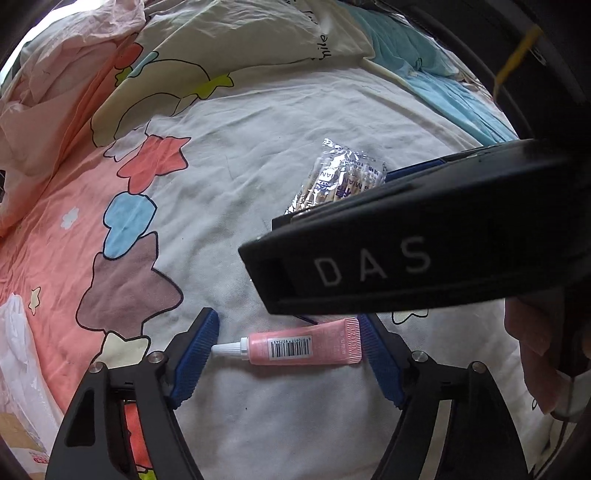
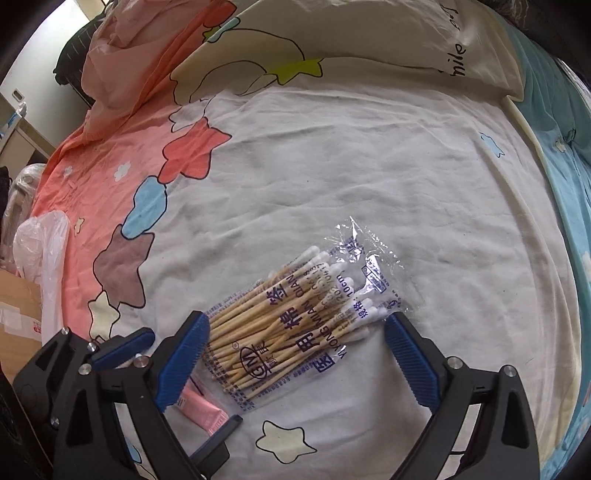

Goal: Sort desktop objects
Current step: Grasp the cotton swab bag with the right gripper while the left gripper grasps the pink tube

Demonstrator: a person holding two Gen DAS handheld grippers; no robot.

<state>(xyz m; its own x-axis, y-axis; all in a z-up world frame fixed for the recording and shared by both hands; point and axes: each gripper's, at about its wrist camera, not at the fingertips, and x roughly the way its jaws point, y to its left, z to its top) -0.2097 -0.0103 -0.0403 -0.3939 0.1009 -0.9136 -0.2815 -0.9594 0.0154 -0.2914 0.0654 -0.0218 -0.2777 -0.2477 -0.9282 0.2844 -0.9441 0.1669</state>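
A pink tube point(image 1: 303, 347) with a white cap and barcode lies crosswise on the bedsheet between the open blue pads of my left gripper point(image 1: 288, 341); I cannot tell whether the pads touch it. A clear bag of wooden cotton swabs point(image 2: 291, 321) lies between the open pads of my right gripper point(image 2: 295, 339), not clamped. In the left wrist view the swab bag point(image 1: 340, 181) shows partly behind the black body of the right gripper point(image 1: 406, 254). In the right wrist view the pink tube point(image 2: 203, 410) and left gripper point(image 2: 122, 347) show at the lower left.
The surface is a wrinkled white bedsheet point(image 2: 332, 166) with pink, blue and brown star shapes. A pillow point(image 2: 369, 33) and bunched pink fabric point(image 2: 125, 33) lie at the back. A white plastic bag point(image 2: 44, 251) and cardboard box point(image 2: 18, 306) sit at the left edge.
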